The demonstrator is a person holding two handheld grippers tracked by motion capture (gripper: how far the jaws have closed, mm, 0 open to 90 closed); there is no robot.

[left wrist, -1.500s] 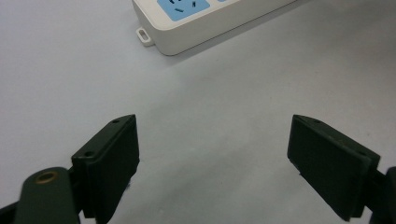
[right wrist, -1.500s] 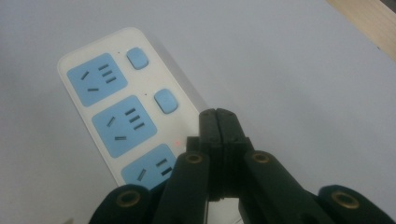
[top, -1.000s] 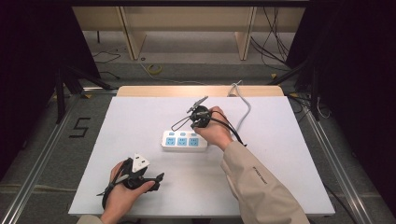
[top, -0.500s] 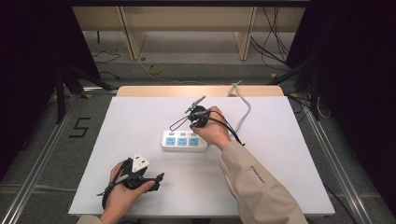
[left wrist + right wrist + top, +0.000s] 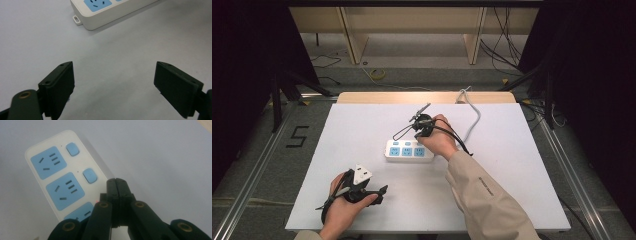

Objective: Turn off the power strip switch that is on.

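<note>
A white power strip [image 5: 409, 150] with blue sockets and blue switches lies mid-table; its white cable [image 5: 474, 117] runs off the far edge. My right gripper [image 5: 420, 138] is held over the strip's right end, pointing down. In the right gripper view its jaws [image 5: 116, 181] are shut with nothing between them, their tip over the strip [image 5: 50, 182] beside the second switch [image 5: 89, 175]. A small red light [image 5: 96, 201] glows by the jaws. Whether the tip touches the strip I cannot tell. My left gripper [image 5: 379, 192] rests near the front left, open and empty [image 5: 113, 75], facing the strip [image 5: 105, 12].
The white table [image 5: 362, 125] has a wooden strip [image 5: 422, 97] along its far edge. A sleeved forearm [image 5: 482, 195] crosses the right front of the table. Black cable [image 5: 457, 137] trails from the right gripper. Floor and cables lie beyond the table.
</note>
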